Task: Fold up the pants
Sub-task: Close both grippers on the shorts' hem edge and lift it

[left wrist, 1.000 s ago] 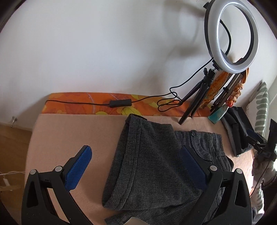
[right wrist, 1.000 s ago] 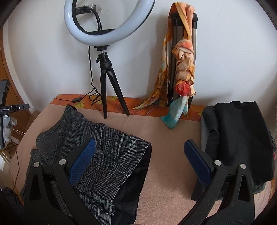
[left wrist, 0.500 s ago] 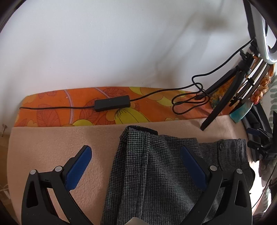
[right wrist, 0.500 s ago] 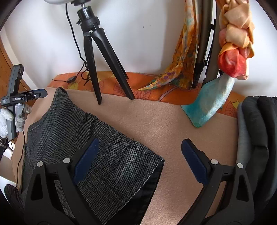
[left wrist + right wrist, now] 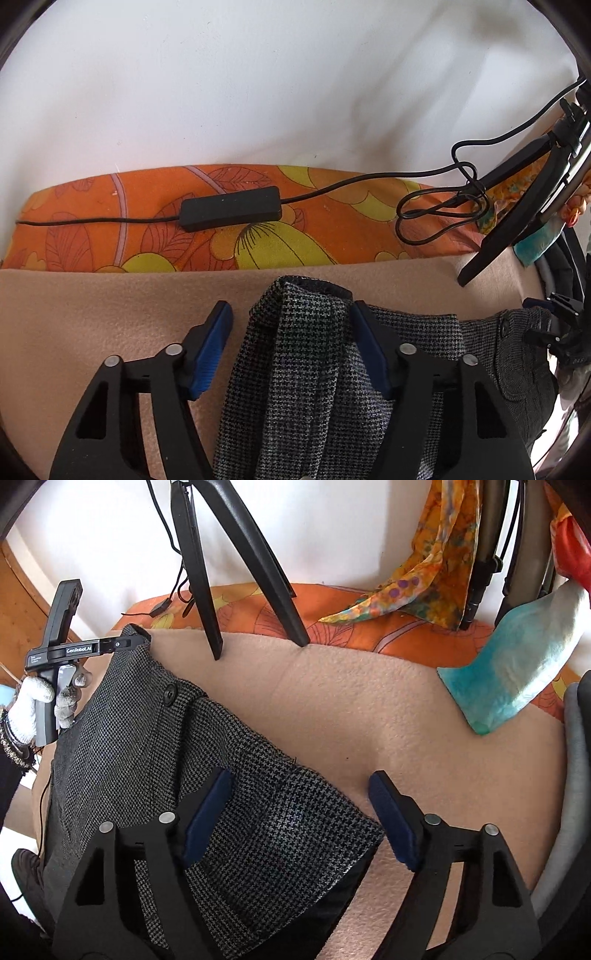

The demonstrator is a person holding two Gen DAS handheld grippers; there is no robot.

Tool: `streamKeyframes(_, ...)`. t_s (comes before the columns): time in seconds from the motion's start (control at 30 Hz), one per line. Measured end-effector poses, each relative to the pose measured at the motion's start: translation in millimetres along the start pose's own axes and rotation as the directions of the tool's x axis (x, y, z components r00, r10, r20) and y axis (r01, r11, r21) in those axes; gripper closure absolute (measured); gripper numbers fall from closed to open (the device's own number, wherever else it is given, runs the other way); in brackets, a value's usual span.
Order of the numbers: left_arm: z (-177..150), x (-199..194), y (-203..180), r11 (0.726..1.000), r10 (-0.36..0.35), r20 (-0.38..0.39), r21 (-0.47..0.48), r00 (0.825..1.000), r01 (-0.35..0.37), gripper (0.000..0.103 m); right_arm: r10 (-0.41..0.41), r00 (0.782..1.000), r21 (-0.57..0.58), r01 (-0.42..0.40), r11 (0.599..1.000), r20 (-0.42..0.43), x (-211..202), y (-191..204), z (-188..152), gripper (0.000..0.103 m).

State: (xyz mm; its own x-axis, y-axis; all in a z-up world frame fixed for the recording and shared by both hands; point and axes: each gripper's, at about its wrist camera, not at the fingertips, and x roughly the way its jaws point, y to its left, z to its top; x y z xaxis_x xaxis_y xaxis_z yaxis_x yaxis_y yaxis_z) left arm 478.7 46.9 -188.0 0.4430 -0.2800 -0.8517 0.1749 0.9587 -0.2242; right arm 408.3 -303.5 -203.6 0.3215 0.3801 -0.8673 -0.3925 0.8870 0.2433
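Note:
Grey houndstooth pants (image 5: pixel 303 369) lie folded on a beige blanket (image 5: pixel 92 314). My left gripper (image 5: pixel 291 332) is open, its blue pads either side of the pants' raised far corner. In the right wrist view the pants (image 5: pixel 184 768) run from the left to the lower middle, with a black button (image 5: pixel 170 694). My right gripper (image 5: pixel 301 812) is open, its pads straddling the near right corner of the pants. The left gripper (image 5: pixel 138 640) shows there at that far corner, held by a gloved hand (image 5: pixel 37 709).
A ring light tripod (image 5: pixel 236 565) stands on the blanket behind the pants. Its cable and black inline box (image 5: pixel 231 208) lie on an orange floral cover (image 5: pixel 332 229) by the white wall. Scarves (image 5: pixel 517 657) hang at right. Dark folded clothes (image 5: pixel 576 775) lie far right.
Both grippers have moved forward and down toward the pants. Both have narrowed their jaws, each now framing a corner of the pants.

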Motion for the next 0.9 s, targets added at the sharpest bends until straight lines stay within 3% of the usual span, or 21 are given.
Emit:
streamKeyframes(0.03,0.7,-1.4,0.7,1.0,-0.015,0.001,-0.007,1.0,0.015,0.056,0.021,1.0,0.007,-0.021,1.0,-0.005,-1.7,-0.5,-0.5,0.043)
streamKeyframes(0.07,1.0,-3.2,1.3,1.0,-0.01,0.009,-0.012,1.0,0.01,0.057,0.036,0.999,0.015,-0.036,0.999,-0.009,-1.6,-1.7,-1.3,0.055)
streamKeyframes(0.17,-2.6,-9.3,3.2,1.0,-0.01,0.026,-0.001,1.0,0.01,0.063,0.02,1.0,0.014,-0.02,1.0,-0.017,-5.8,-1.7,-3.6,0.078)
streamKeyframes(0.27,-5.9,-19.0,4.6,1.0,-0.011,0.057,0.013,0.998,0.01,0.067,0.031,1.0,0.015,-0.031,0.999,-0.001,-13.9,-0.9,-5.4,0.088)
streamKeyframes(0.67,-26.8,-103.3,8.3,0.997,-0.078,0.198,0.007,0.977,0.078,0.076,-0.049,0.989,-0.069,0.058,0.996,0.138,-88.5,36.0,-5.2,0.093)
streamKeyframes(0.9,-41.6,-149.0,-15.1,0.995,-0.093,0.272,0.005,0.958,0.096,0.078,-0.07,0.972,-0.136,0.102,0.985,0.222,-137.0,74.1,-18.5,0.093)
